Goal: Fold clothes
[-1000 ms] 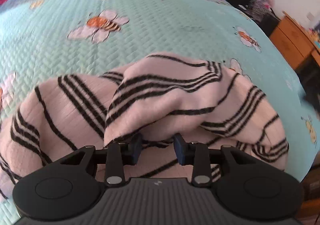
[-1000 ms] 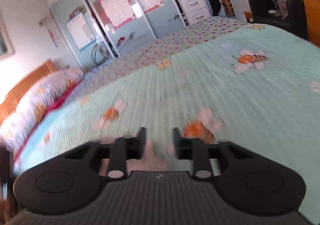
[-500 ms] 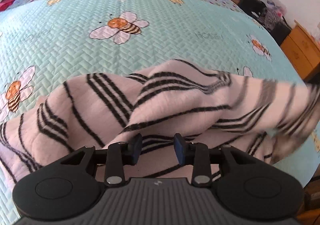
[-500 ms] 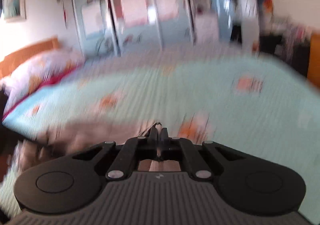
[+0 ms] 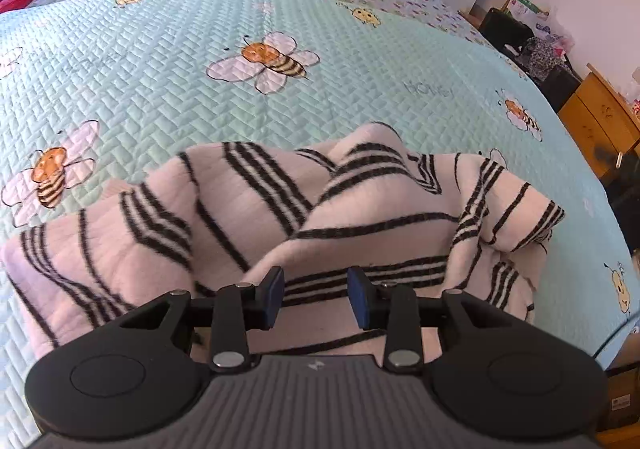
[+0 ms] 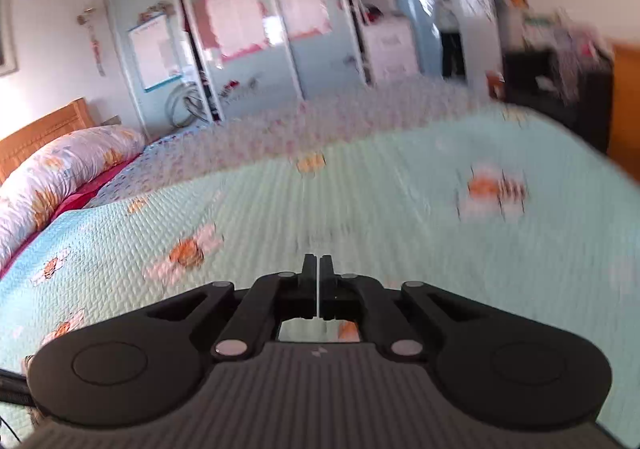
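A pink garment with black stripes (image 5: 280, 209) lies crumpled on the mint bee-print quilt (image 5: 160, 81) near the bed's front edge, in the left wrist view. My left gripper (image 5: 316, 295) is open just above the garment's near folds, with cloth showing between the blue pads, not clamped. My right gripper (image 6: 318, 285) is shut, its fingers pressed together with nothing visible between them, held above the quilt (image 6: 360, 209). The garment is not in the right wrist view, which is blurred.
A flowered pillow (image 6: 56, 169) and wooden headboard (image 6: 40, 129) lie at the left. Mirrored wardrobe doors (image 6: 248, 41) stand behind the bed. A wooden dresser (image 5: 600, 121) and dark cluttered furniture (image 5: 536, 49) stand beside the bed's right edge.
The right gripper shut and swung over the bed; the cloth edge seen in it half a second ago is gone. The garment's right side spread out, then dropped back. The left gripper stayed open.
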A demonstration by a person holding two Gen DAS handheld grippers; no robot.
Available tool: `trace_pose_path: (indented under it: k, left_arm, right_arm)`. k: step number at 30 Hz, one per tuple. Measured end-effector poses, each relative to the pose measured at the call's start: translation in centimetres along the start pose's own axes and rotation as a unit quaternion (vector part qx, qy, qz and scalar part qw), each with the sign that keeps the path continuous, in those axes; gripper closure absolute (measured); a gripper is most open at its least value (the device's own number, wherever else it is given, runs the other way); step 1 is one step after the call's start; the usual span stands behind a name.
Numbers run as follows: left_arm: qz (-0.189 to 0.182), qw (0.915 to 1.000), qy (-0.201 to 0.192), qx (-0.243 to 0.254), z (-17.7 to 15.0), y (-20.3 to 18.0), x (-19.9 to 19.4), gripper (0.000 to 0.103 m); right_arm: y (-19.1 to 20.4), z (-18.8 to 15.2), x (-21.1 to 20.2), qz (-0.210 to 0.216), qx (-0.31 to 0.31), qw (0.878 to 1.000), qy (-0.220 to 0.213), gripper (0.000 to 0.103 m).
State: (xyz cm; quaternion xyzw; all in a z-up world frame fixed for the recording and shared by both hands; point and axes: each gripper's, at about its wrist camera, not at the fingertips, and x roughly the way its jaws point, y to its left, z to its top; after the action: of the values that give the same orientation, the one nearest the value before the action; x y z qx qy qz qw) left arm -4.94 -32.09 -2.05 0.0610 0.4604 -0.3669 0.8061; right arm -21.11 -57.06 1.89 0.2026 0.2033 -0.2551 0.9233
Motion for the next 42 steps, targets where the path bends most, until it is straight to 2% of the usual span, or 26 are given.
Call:
trace_pose_path:
  k: [2, 5, 7, 9, 11, 13, 18, 23, 25, 27, 28, 33, 37, 40, 42]
  left_arm:
    - [0.001, 0.9999, -0.007, -0.010, 0.1, 0.8, -0.3, 0.063]
    - [0.001, 0.9994, -0.014, -0.032, 0.6, 2.0, -0.4, 0.062]
    - [0.001, 0.9989, -0.020, -0.041, 0.9, 2.6, -0.6, 0.062]
    - [0.001, 0.9987, -0.024, -0.045, 1.2, 3.0, -0.8, 0.062]
    - [0.001, 0.9984, -0.029, -0.049, 1.4, 3.4, -1.0, 0.062]
    - [-0.001, 0.9980, -0.033, -0.053, 1.7, 3.9, -1.2, 0.062]
    - [-0.006, 0.9973, -0.043, -0.058, 2.5, 5.1, -1.5, 0.058]
    - [-0.006, 0.9972, -0.039, -0.063, 2.6, 6.1, -1.0, 0.055]
    - [-0.006, 0.9971, -0.038, -0.065, 2.6, 6.5, -0.7, 0.054]
    - [-0.006, 0.9970, -0.036, -0.067, 2.7, 6.9, -0.5, 0.054]
    - [-0.006, 0.9970, -0.036, -0.068, 2.7, 7.1, -0.4, 0.054]
    - [-0.008, 0.9977, -0.032, -0.059, 2.7, 6.8, -0.1, 0.054]
    - [-0.008, 0.9987, -0.037, -0.034, 3.7, 5.5, 0.0, 0.054]
    - [-0.007, 0.9991, -0.040, -0.010, 4.6, 4.3, 0.1, 0.050]
    - [-0.003, 0.9992, -0.039, 0.005, 5.2, 3.4, 0.4, 0.050]
  right_arm:
    - [0.9, -1.5, -0.4, 0.013, 0.003, 1.000, 0.009, 0.098]
    - [3.2, -2.8, -0.9, 0.046, -0.005, 0.999, 0.017, 0.086]
    - [5.5, -2.2, -0.4, 0.076, -0.028, 0.997, 0.019, 0.056]
    - [7.5, -1.2, 1.1, 0.109, -0.044, 0.992, 0.037, 0.040]
    - [9.0, -0.1, 3.1, 0.130, -0.051, 0.988, 0.060, 0.039]
    - [10.6, 0.7, 6.0, 0.128, -0.058, 0.986, 0.090, 0.039]
    - [11.5, 0.0, 13.7, 0.078, -0.075, 0.980, 0.168, 0.039]
    - [11.5, -2.8, 17.1, 0.024, -0.121, 0.967, 0.222, 0.040]
    - [10.9, -3.8, 17.0, 0.034, -0.131, 0.962, 0.237, 0.060]
    - [10.7, -4.6, 15.5, 0.037, -0.149, 0.962, 0.227, 0.093]
    - [10.7, -5.0, 14.4, 0.040, -0.157, 0.962, 0.218, 0.098]
    - [9.9, -6.4, 8.0, 0.061, -0.145, 0.972, 0.174, 0.098]
    - [9.2, -7.6, 3.2, 0.061, -0.131, 0.980, 0.134, 0.098]
    - [8.4, -9.3, 0.1, 0.080, -0.102, 0.984, 0.122, 0.098]
    - [7.6, -10.8, -1.2, 0.098, -0.078, 0.983, 0.134, 0.098]
